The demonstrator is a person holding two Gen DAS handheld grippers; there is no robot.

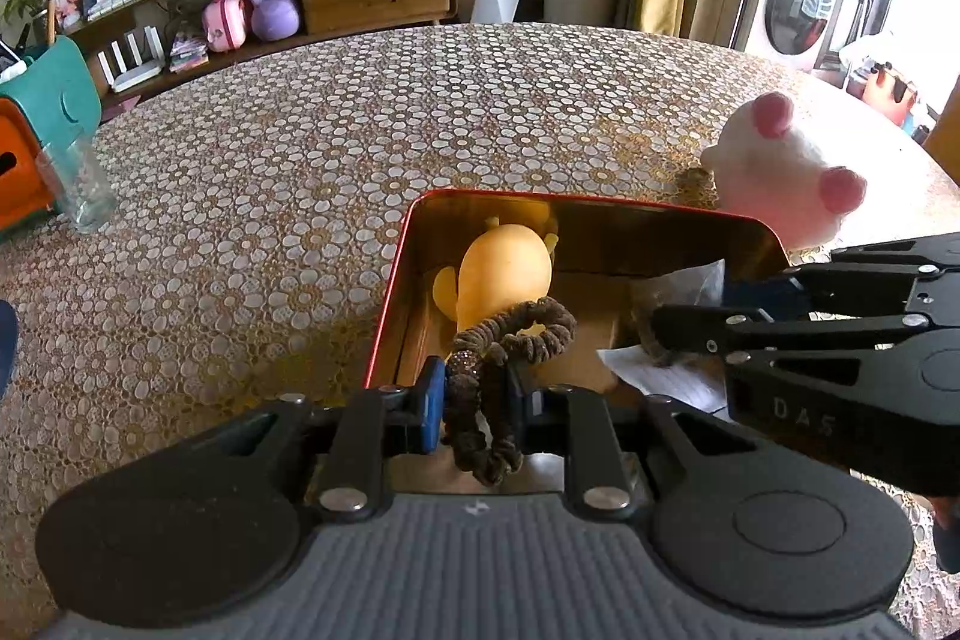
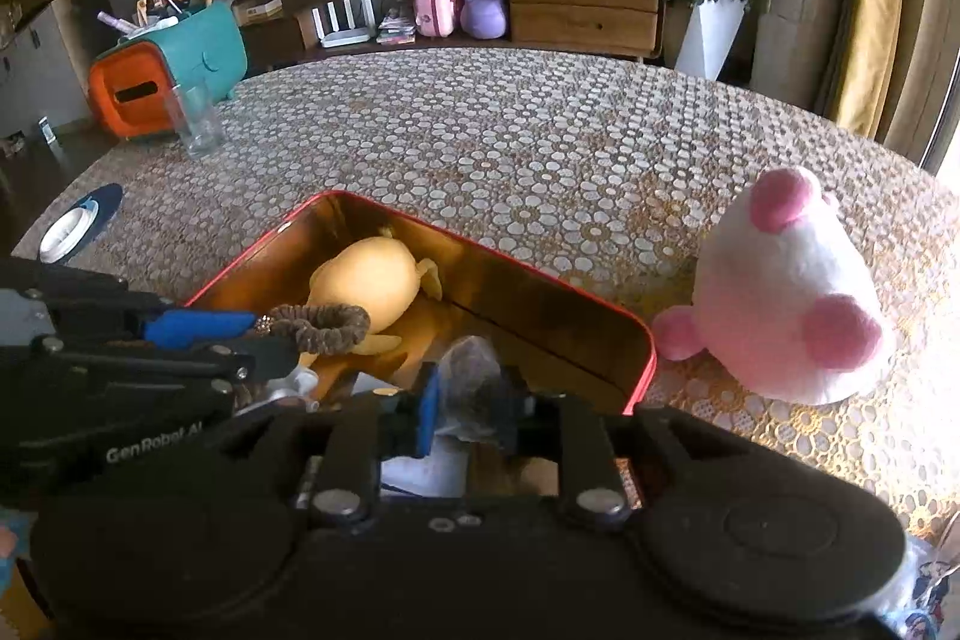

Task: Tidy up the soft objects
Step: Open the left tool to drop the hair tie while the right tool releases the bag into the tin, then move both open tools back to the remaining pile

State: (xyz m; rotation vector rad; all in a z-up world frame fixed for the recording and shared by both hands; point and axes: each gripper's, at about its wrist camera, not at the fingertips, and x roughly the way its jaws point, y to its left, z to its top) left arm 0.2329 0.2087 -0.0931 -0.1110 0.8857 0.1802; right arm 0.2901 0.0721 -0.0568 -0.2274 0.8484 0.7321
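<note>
Through the left wrist camera I see my left gripper [image 1: 477, 397] level over the red-rimmed gold metal tin [image 1: 414, 244], nipped onto a brown ruffled fabric scrunchie [image 1: 510, 340]; through the right, my right gripper [image 2: 471, 400] pinches a clear plastic-wrapped dark bundle [image 2: 474, 370] above that tin beside the yellow soft toy [image 2: 366, 283]; the white-and-pink plush [image 2: 798, 310] sits outside on the table.

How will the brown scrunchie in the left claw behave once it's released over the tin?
The scrunchie droops in loops from the left claw, so it's likely floppy and light. It should land limp in the tin, not roll.
</note>
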